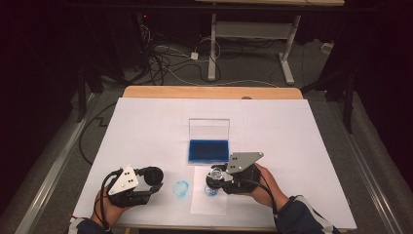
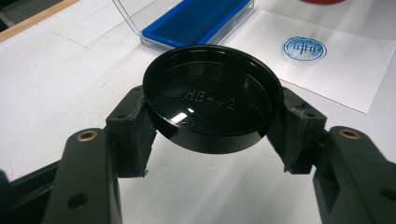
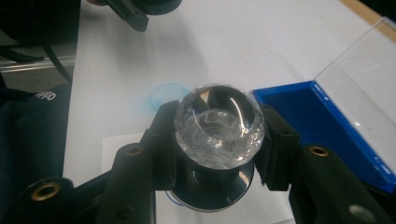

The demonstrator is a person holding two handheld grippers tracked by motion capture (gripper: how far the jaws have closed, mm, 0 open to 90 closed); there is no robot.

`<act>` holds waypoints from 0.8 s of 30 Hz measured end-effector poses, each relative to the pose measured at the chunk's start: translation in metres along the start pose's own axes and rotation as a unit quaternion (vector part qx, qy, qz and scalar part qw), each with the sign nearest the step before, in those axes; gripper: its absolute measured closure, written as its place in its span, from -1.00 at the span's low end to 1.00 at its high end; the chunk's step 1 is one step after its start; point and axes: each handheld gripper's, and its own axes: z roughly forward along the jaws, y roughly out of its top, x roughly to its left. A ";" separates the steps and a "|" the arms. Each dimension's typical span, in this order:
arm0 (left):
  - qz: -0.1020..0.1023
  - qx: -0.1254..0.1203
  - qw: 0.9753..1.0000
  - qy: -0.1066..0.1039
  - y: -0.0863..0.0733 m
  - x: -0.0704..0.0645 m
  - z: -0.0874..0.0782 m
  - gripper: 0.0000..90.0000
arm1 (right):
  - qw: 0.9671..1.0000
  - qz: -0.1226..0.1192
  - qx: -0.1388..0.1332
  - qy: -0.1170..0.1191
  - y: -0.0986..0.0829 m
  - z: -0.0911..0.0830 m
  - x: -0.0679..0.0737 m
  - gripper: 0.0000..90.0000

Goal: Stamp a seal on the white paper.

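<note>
My left gripper (image 2: 212, 122) is shut on a round black cap (image 2: 212, 109) marked HB-42, held just above the white table cover. In the high view that gripper (image 1: 150, 181) and the cap (image 1: 152, 174) are at the front left. My right gripper (image 3: 218, 140) is shut on a stamp with a clear faceted knob (image 3: 218, 125). Its dark round base (image 3: 212, 189) hangs low over a white paper sheet (image 1: 208, 201); I cannot tell if it touches. The right gripper (image 1: 217, 176) covers part of a blue print (image 1: 211, 191) on the sheet.
A blue ink pad (image 1: 208, 150) lies in an open clear case with its lid (image 1: 209, 129) standing up, just beyond the paper. A second round blue print (image 1: 181, 188) marks the white table cover (image 1: 146, 126) between the grippers. A desk frame and cables are beyond the table.
</note>
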 end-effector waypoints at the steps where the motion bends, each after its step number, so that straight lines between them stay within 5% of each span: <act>1: 0.000 0.000 1.000 0.000 0.000 0.000 0.000 -0.19 | 1.000 -0.002 -0.001 -0.005 0.001 -0.002 0.001 0.26; 24: -0.006 0.005 1.000 -0.010 -0.004 0.002 0.004 -0.19 | 0.999 -0.004 -0.032 -0.024 0.007 -0.027 -0.006 0.26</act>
